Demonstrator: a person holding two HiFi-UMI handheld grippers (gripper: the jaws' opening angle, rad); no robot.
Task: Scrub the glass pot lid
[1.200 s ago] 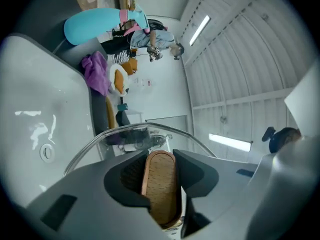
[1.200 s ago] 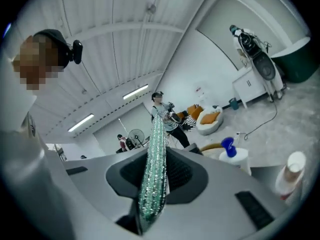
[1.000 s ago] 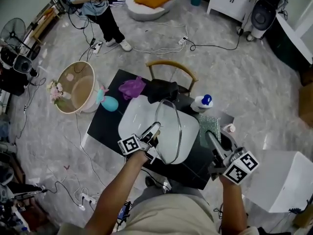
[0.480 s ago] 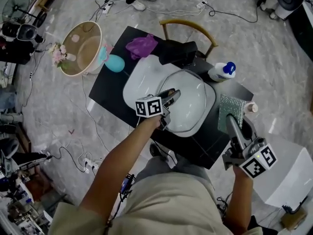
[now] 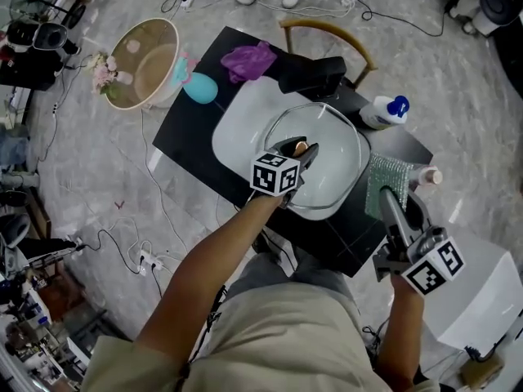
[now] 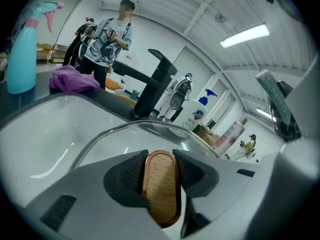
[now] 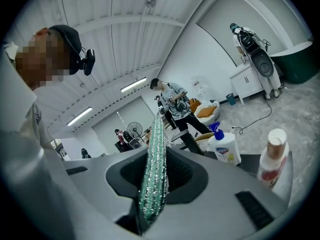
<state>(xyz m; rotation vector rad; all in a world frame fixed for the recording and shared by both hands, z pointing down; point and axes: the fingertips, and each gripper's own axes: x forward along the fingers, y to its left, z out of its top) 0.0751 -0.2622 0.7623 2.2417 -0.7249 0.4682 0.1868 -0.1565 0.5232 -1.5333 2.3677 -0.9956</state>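
Head view: glass pot lid [image 5: 337, 160] sits in sink [image 5: 235, 140], left tongs [image 5: 299, 145] pinching its wooden knob [image 5: 301, 148]; right tongs [image 5: 389, 204], clamping green scrub cloth [image 5: 382, 175], wait just right of sink, beside lid's right rim

Clutter around the black table [image 5: 186, 137] on a grey marble floor [image 5: 458, 80].
Along the far edge, a purple cloth [image 5: 249, 59] left of a black faucet [image 5: 315, 76], with a teal spray bottle [image 5: 198, 88] further left; to the right, a white pump bottle [image 5: 384, 111] and a pale-capped bottle [image 5: 426, 176]. Beyond, a wooden chair [image 5: 327, 35]; far left, a round tub [image 5: 147, 62] beside flowers [image 5: 104, 76].
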